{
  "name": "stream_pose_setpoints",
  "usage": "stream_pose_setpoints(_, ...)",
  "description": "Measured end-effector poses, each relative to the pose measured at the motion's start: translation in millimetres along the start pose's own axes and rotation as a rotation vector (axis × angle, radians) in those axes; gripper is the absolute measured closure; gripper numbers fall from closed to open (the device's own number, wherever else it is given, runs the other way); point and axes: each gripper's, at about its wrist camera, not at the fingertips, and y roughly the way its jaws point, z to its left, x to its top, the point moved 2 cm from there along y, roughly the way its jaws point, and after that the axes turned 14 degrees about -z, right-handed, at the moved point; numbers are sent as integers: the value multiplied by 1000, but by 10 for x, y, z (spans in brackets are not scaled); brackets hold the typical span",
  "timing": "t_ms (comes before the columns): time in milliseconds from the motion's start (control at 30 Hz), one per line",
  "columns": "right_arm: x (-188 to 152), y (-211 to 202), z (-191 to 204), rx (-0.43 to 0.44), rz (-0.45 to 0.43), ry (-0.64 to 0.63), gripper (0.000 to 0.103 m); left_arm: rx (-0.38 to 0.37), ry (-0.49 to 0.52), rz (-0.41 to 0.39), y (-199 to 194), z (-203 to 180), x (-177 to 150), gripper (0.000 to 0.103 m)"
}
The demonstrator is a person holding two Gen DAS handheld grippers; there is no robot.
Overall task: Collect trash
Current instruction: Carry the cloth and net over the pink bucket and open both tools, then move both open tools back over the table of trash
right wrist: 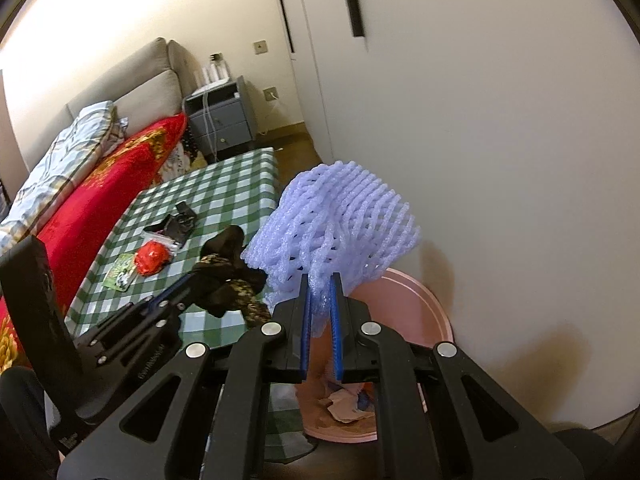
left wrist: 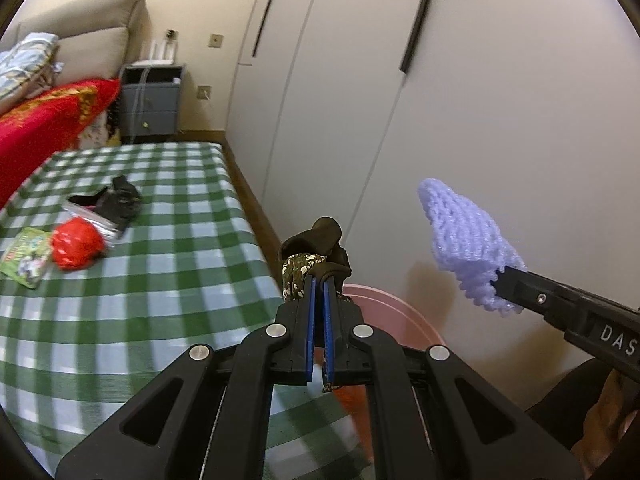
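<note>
My left gripper (left wrist: 319, 280) is shut on a dark sock with a camouflage cuff (left wrist: 316, 246) and holds it above the rim of a pink trash bin (left wrist: 400, 312). My right gripper (right wrist: 321, 280) is shut on a lilac foam fruit net (right wrist: 340, 216) and holds it over the same pink trash bin (right wrist: 416, 304), which has paper scraps inside. The net also shows in the left wrist view (left wrist: 468, 240), and the sock in the right wrist view (right wrist: 228, 276). A red crumpled bag (left wrist: 76, 246), a green packet (left wrist: 26, 256) and a black item on clear wrap (left wrist: 116, 202) lie on the checked table.
The green-checked table (left wrist: 160, 280) stands left of the bin. White wardrobe doors (left wrist: 480, 100) rise behind the bin. A bed with a red blanket (right wrist: 92, 200) and a grey nightstand (right wrist: 222, 120) are at the back left.
</note>
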Motion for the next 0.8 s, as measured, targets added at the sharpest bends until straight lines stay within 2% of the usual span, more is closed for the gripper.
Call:
stream_pose_setpoints(367, -13, 199, -116, -42, 18, 26, 94, -43, -22, 85, 422, -148, -219, 99)
stream_pose_setpoints(433, -14, 246, -124, -46, 28, 27, 89, -50, -26, 117, 503, -147, -256, 97)
stream_pose_setpoints(467, -20, 268, -137, -58, 34, 29, 88, -44, -26, 131, 531, -139, -279, 89)
stream_pose_setpoints(500, -16, 282, -148, -66, 37, 32, 81, -35, -29, 143, 554, -119, -305, 78)
stream_pose_setpoints(533, -16, 297, -162, -75, 40, 39, 72, -27, -35, 147, 566, -100, -317, 75)
stream_pose_setpoints(600, -22, 308, -186, -87, 43, 48, 67, -13, -51, 153, 560, -36, -328, 74)
stream_pose_setpoints(800, -42, 298, -129, -85, 48, 19, 67, 18, -76, 136, 449, 114, -281, 74)
